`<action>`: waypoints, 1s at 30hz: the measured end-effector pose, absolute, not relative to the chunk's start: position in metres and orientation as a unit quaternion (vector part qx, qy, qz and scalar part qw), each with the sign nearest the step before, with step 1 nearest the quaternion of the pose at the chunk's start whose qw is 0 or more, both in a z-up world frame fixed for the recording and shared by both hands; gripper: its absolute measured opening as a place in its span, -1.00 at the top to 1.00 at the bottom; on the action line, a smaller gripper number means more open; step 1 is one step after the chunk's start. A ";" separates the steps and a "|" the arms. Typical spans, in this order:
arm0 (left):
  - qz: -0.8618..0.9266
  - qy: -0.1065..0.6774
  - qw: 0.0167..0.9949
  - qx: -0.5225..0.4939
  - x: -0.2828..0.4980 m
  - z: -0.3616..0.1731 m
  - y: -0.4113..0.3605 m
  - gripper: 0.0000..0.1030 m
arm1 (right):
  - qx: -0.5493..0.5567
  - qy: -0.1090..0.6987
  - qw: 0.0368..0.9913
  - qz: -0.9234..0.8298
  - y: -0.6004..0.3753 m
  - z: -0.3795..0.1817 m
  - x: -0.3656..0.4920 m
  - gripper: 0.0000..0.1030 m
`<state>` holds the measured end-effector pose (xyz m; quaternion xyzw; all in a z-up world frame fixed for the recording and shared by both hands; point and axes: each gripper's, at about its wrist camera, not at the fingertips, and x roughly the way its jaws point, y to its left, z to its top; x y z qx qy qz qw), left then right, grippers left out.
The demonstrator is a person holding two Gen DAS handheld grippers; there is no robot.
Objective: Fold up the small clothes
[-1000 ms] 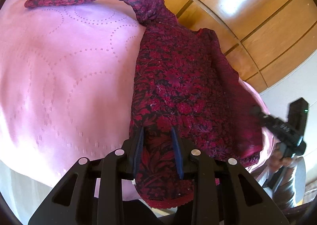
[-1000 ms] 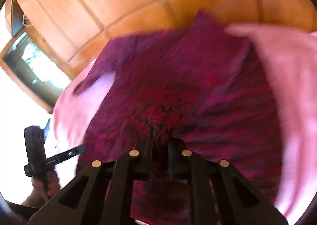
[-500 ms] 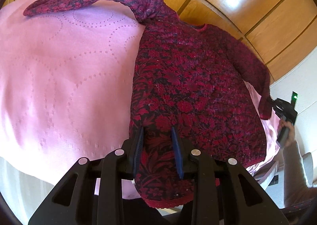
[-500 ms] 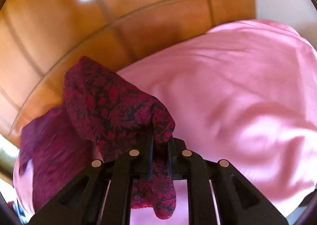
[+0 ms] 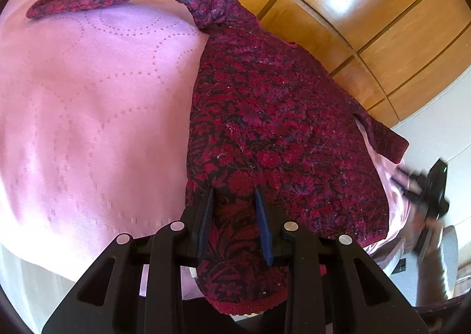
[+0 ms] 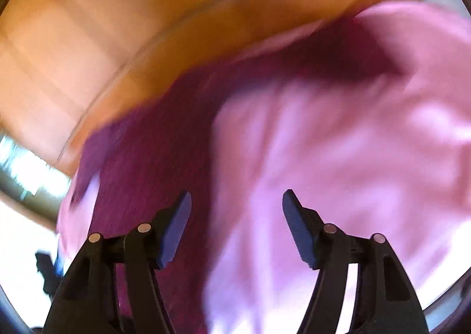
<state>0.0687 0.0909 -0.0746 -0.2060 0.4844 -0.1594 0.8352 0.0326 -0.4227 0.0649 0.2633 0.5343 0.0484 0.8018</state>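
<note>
- left tongs (image 5: pixel 234 201) gripping the hem fold of the red floral sweater (image 5: pixel 273 122), blue pads pressing cloth between them
- sweater lying spread on the pink bedspread (image 5: pixel 88 116), one sleeve stretching far-left, other sleeve hanging over the right edge
- right tongs (image 5: pixel 426 186) blurring at right, off the sweater
- wooden panels (image 5: pixel 368 10) showing behind
</note>
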 end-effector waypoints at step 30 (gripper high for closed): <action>-0.050 0.421 0.854 -0.302 0.099 -0.049 0.192 0.01 | 0.120 0.547 0.821 0.109 -0.313 0.078 0.017 -0.44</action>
